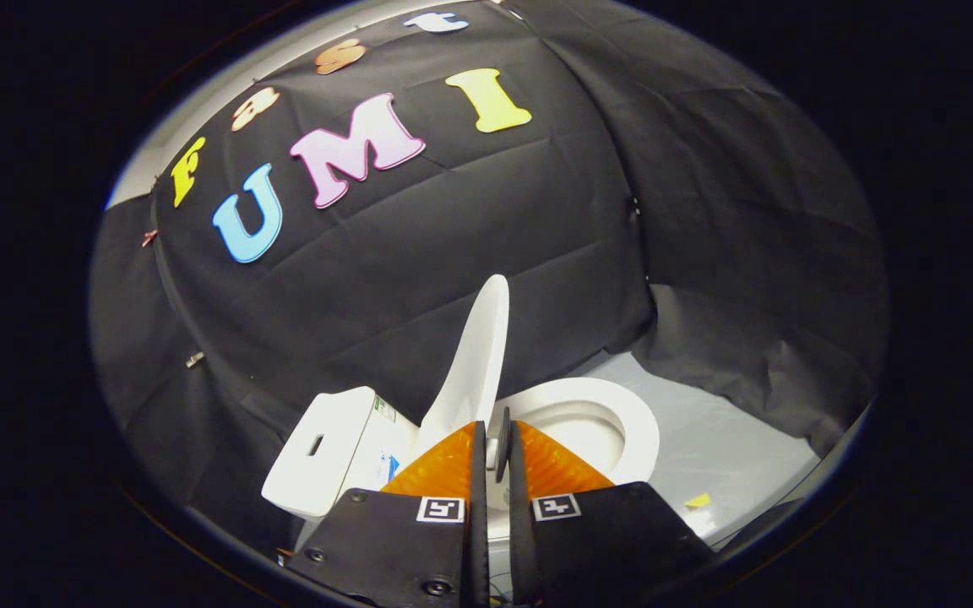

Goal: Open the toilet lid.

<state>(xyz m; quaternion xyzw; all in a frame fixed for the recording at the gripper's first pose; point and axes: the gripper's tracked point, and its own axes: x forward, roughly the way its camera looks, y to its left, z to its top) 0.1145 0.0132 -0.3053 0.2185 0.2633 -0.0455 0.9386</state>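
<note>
Hand-held gripper (495, 439) nearly closed, holds nothing | toilet lid (474, 363) upright

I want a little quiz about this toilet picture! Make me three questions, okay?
1. True or false: the lid is standing up, off the seat.
2. What do the gripper fingers pinch? A) the tank B) the lid's edge C) the cloth wall
3. Fill in: the bowl's ring-shaped ____ lies open beyond the fingers.

Key: 1 true. 2 B, the fingers are nearly closed with the lid's lower edge between them. 3 seat.
</note>
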